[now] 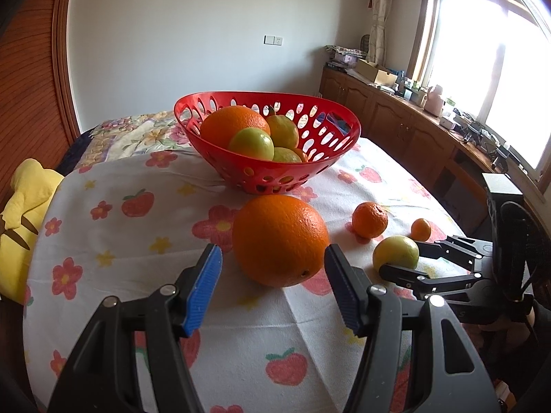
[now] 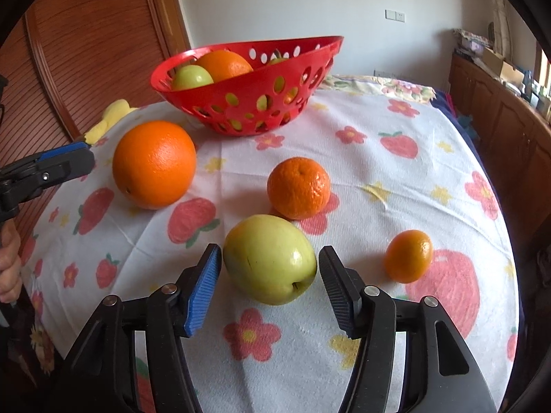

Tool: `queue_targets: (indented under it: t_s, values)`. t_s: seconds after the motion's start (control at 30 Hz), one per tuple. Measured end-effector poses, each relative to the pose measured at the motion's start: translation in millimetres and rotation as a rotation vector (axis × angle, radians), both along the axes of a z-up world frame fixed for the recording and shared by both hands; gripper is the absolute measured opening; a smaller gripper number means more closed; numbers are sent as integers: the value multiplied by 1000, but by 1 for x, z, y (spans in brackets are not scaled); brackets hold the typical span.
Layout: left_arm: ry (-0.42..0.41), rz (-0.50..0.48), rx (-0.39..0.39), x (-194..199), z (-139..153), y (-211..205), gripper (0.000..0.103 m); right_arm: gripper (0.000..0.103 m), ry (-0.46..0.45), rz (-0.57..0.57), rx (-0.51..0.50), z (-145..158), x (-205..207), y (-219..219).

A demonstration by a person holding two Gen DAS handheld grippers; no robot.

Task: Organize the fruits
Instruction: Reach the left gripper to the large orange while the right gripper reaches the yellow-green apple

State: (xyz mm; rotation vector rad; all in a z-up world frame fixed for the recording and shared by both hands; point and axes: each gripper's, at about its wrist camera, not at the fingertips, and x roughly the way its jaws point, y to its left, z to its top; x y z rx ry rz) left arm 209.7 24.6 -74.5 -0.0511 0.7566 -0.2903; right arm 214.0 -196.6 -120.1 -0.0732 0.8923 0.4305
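A red plastic basket (image 1: pixel 267 158), bowl-shaped with oval holes through its wall, stands at the far side of a table covered by a white woven cloth (image 1: pixel 144 241) printed with strawberries and flowers. Inside the basket lie a dimpled orange (image 1: pixel 232 127) and several smooth yellow-green apples (image 1: pixel 251 143). Near the basket on the cloth sit a large round orange (image 1: pixel 279 240), a bumpy mandarin (image 2: pixel 299 187), a small oval kumquat (image 2: pixel 409 255) and a glossy green apple (image 2: pixel 270 258). The left gripper (image 1: pixel 273 287) is spread wide around the large orange, its ribbed blue pads (image 1: pixel 203 292) apart from the peel. The right gripper (image 2: pixel 269 290) is likewise spread, flanking the green apple without touching.
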Motion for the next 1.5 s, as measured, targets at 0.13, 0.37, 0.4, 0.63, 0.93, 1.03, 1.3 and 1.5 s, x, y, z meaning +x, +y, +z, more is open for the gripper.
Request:
queue_targets:
  t_s: [0.13, 0.37, 0.4, 0.63, 0.93, 1.03, 1.3, 1.5]
  values:
    - [4, -9, 3, -1, 0, -3, 62, 61, 16, -5, -1, -5, 2, 0]
    - [9, -10, 9, 0, 0, -5, 62, 60, 14, -3, 5, -8, 2, 1]
    - [10, -10, 10, 0, 0, -5, 62, 56, 12, 5, -1, -10, 2, 2]
    - [20, -8, 19, 6, -1, -8, 63, 54, -8, 17, 1, -13, -1, 2]
    - [5, -19, 33, 19, 4, -18, 69, 54, -21, 27, -2, -14, -4, 2]
    - [7, -20, 40, 25, 5, -22, 71, 54, -23, 25, -1, -15, -4, 2]
    - [51, -7, 68, 43, -5, -29, 71, 54, -24, 25, -1, -15, -4, 1]
    - [81, 3, 84, 52, -13, -32, 77, 54, -25, 25, 1, -15, -4, 2]
